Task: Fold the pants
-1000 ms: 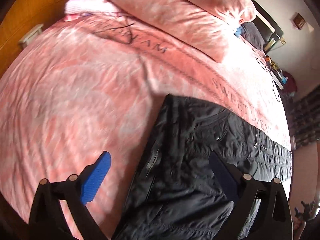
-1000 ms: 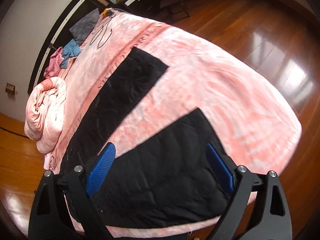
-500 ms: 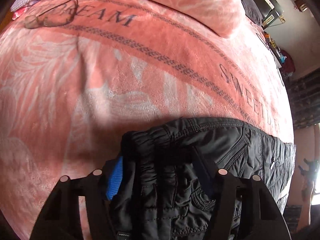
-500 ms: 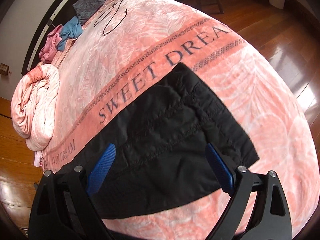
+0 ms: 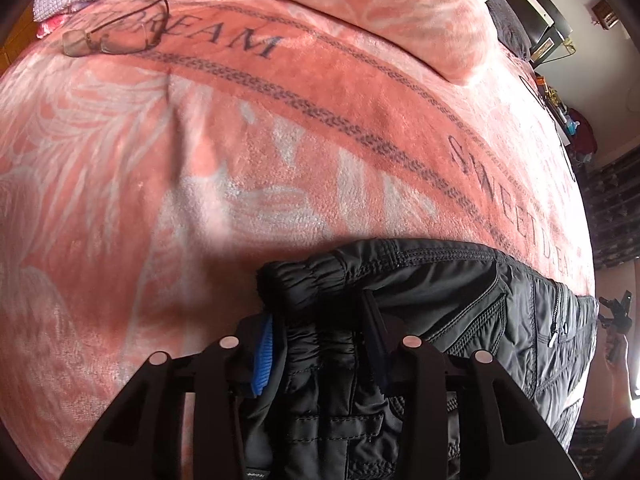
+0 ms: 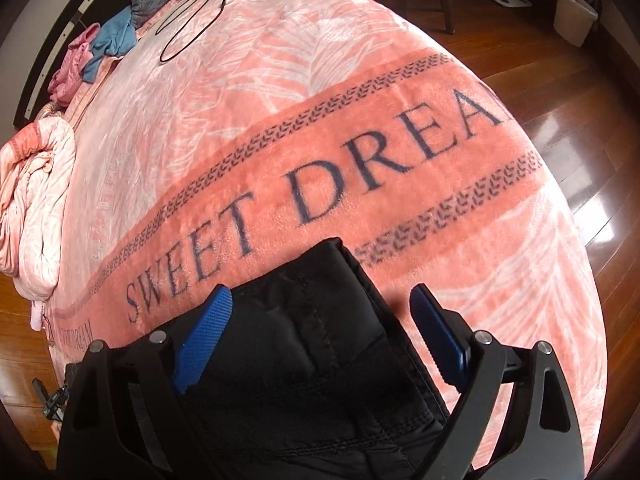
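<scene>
**Left claw has the waistband, right claw wide over a leg**

So here's the state of things. The black quilted pants (image 5: pixel 460 312) are lying on the bed, on a pink blanket (image 5: pixel 280 160) with "SWEET DREAM" printed across it. In the left wrist view they fill the 5 to 6 o'clock part of the frame, with the waistband end bunched up right at the camera.

The left claw (image 5: pixel 320 356) is clamped on that elastic waistband. One blue pad (image 5: pixel 264 360) peeks out at about 7 o'clock of the bunch, and the other finger is mostly buried in the fabric, which bulges up between them.

The right claw (image 6: pixel 320 340) is spread wide, blue fingertips (image 6: pixel 208 328) well apart. A pant leg end (image 6: pixel 320 320) sits between and under them at 6 o'clock, its hem corner pointing toward 12, just under the lettering. I can't tell whether the pads are touching the cloth or sitting just above it.

Other stuff around: a pair of glasses (image 5: pixel 116 32) on the blanket at 11 o'clock in the left view, and a rolled pink duvet (image 6: pixel 36 200) at 9 o'clock in the right view. There's also some blue and pink clothing (image 6: pixel 100 48) and a thin black cable (image 6: pixel 188 16) up near 11, and wood floor (image 6: pixel 580 100) off at 2 o'clock.
</scene>
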